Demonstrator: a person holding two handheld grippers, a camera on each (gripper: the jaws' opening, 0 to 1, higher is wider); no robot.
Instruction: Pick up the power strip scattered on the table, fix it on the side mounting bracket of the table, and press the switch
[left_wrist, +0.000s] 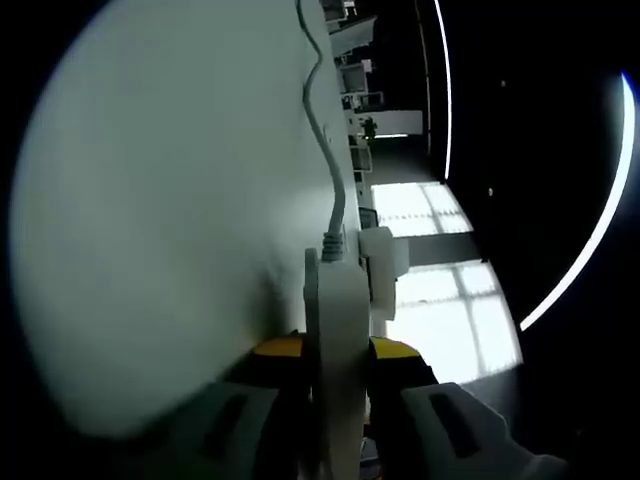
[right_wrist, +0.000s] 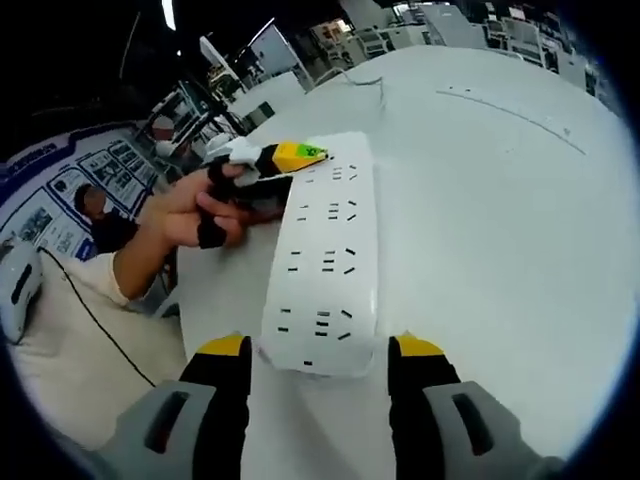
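While left tongs (left_wrist: 338, 375) clamp it, one power strip (right_wrist: 325, 255) lies.

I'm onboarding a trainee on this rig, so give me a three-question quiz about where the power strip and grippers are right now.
1. True or false: the left gripper is shut on the power strip.
2. In the right gripper view, the right gripper is: A) shut on the strip, B) open with the strip's near end between its jaws, C) holding the cable.
3. Fill in: the strip lies on the white ____.

Key: 1 true; 2 B; 3 table.
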